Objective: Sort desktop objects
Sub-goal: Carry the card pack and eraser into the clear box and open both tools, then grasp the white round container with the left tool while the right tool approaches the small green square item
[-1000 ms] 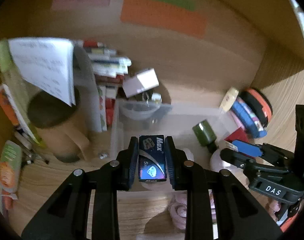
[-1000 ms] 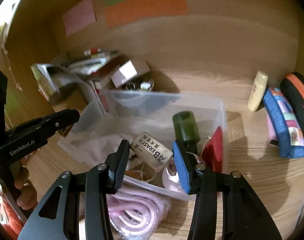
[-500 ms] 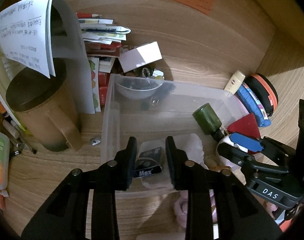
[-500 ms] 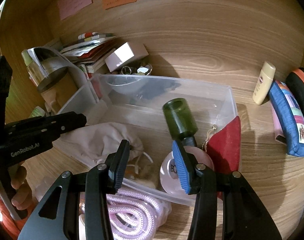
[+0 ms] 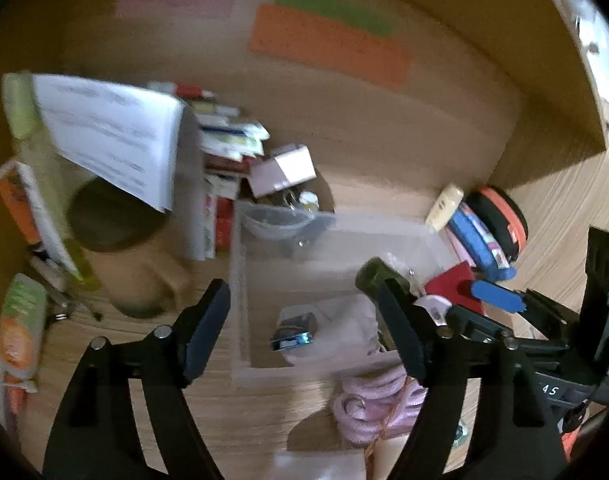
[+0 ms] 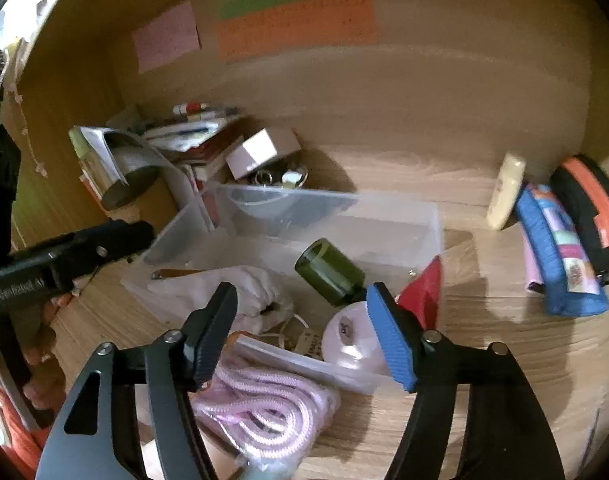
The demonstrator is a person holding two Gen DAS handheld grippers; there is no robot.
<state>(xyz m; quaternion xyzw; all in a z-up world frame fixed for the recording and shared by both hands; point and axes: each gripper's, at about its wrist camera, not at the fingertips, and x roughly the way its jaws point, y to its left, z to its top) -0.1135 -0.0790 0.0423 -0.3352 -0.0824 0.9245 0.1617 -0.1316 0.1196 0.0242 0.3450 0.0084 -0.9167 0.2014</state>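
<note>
Left gripper (image 5: 304, 324) spread wide, empty, above clear bin (image 5: 240, 280); right gripper (image 6: 300, 332) also spread, holding nothing. Small blue box (image 5: 293, 332) lies inside bin beside white cloth (image 5: 344, 328). Best lift straight clear of the wall, then target pink rope (image 6: 260, 408) outside the bin.

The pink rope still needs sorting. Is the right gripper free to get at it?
Probably yes: the right gripper is open and empty, and the pink rope lies uncovered on the desk just below it, outside the clear bin.
</note>
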